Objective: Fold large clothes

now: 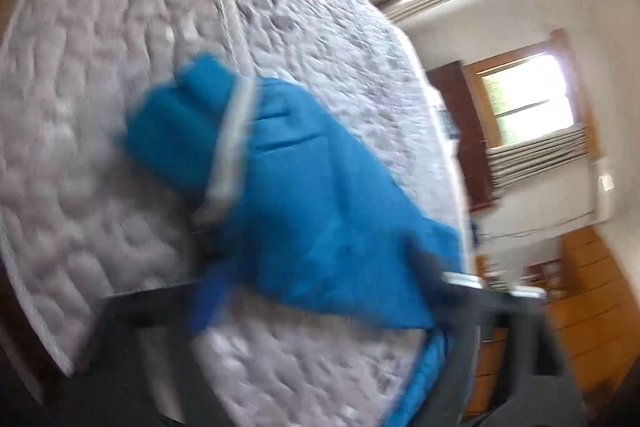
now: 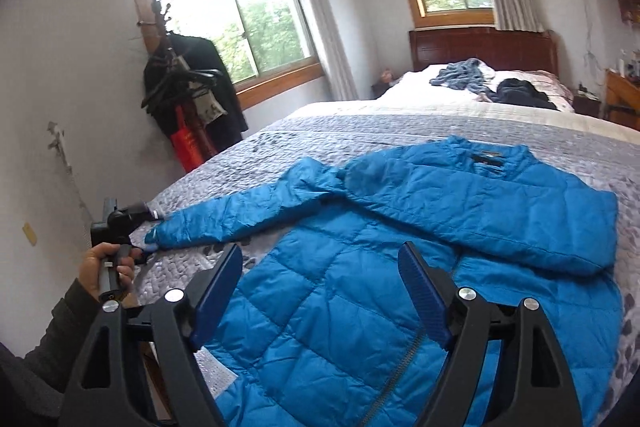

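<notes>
Bed point(image 2: 360, 131): your work surface is the grey quilted bedspread; the jacket lies on its near part, well apart from the loose clothes up by the headboard.

Jacket point(image 2: 360, 307): your blue quilted puffer jacket lies spread out with the collar toward the headboard and the hem toward you. The zipper runs down the front. The body is not yet folded in half or thirds, as far as you can see.

Folded sleeve point(image 2: 500, 223): one sleeve already lies across the chest, from the far shoulder down over the front panel. Count that as the one step done.

Stretched sleeve point(image 2: 224, 223): the other sleeve reaches out to your left across the bedspread, still unfolded, its cuff next to your left gripper.

Right gripper point(image 2: 320, 303): your jaws stand spread wide, hovering over the lower front of the jacket and holding nothing.

Left gripper point(image 2: 138, 213): your left hand point(image 2: 106, 269) holds it at the cuff end of the stretched sleeve. In the left wrist view the picture is badly blurred; blue fabric point(image 1: 304, 195) sits between the dark fingers, but you cannot tell whether they are pinching it.

Progress: early, by my reading. One sleeve is in; you still have to bring the stretched sleeve across, then fold the body up from the hem.

Risk: the puffy fill will likely spring back, so press each fold flat.
</notes>
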### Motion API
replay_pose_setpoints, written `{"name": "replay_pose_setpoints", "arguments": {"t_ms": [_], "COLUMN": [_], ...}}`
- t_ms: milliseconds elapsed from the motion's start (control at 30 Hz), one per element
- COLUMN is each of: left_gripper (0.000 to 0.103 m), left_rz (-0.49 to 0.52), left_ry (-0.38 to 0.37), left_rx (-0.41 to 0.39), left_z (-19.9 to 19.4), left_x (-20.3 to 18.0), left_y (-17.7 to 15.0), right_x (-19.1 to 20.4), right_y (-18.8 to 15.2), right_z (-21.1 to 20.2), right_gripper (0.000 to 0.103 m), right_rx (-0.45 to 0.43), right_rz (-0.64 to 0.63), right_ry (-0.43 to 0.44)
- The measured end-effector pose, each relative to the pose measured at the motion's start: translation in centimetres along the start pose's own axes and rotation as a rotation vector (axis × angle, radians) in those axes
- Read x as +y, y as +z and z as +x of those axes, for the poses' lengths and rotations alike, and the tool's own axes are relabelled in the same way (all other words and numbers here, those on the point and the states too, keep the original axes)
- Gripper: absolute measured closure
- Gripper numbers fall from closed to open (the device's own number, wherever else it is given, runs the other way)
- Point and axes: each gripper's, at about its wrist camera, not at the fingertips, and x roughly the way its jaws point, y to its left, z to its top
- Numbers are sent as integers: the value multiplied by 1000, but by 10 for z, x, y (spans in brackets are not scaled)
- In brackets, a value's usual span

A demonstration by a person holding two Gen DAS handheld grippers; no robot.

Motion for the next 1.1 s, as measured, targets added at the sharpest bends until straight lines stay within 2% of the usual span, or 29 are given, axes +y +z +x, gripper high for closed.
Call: {"name": "replay_pose_setpoints", "arguments": {"t_ms": [67,167,233,333,367,400,500,600,767,900,1100], "left_gripper": [94,95,96,97,97,97,97,97,97,97,97], "left_rz": [-8,57,133,290,333,404,556,729,915,1040,1134], "left_ry": [-11,-45,-97,-186,-205,-242,-316,-364,-377,-355,-307], "left_rx": [0,-49,-107,-174,-184,-191,-166,-95,60,217,425], "left_z": [2,-12,-31,-52,-59,-62,-52,-26,31,87,165], "left_x": [1,-25,-66,-155,-177,-217,-300,-377,-434,-440,-411], "left_y": [6,24,35,41,39,32,3,-53,-145,-225,-301], "right_x": [-6,-14,-23,-37,-43,-47,-60,-75,-104,-126,-166], "right_y": [-2,-3,-5,-9,-10,-10,-12,-12,-14,-18,-16], "right_z": [-3,-4,-4,-6,-8,-10,-19,-30,-49,-60,-66], "right_gripper": [23,23,23,23,23,23,23,23,23,23,23], "right_rx": [0,4,9,11,11,9,-8,-28,-54,-58,-48], "right_rz": [12,28,56,107,132,150,206,262,360,422,516], "right_ry": [-13,-30,-32,-42,-46,-47,-55,-76,-117,-151,-187]}}
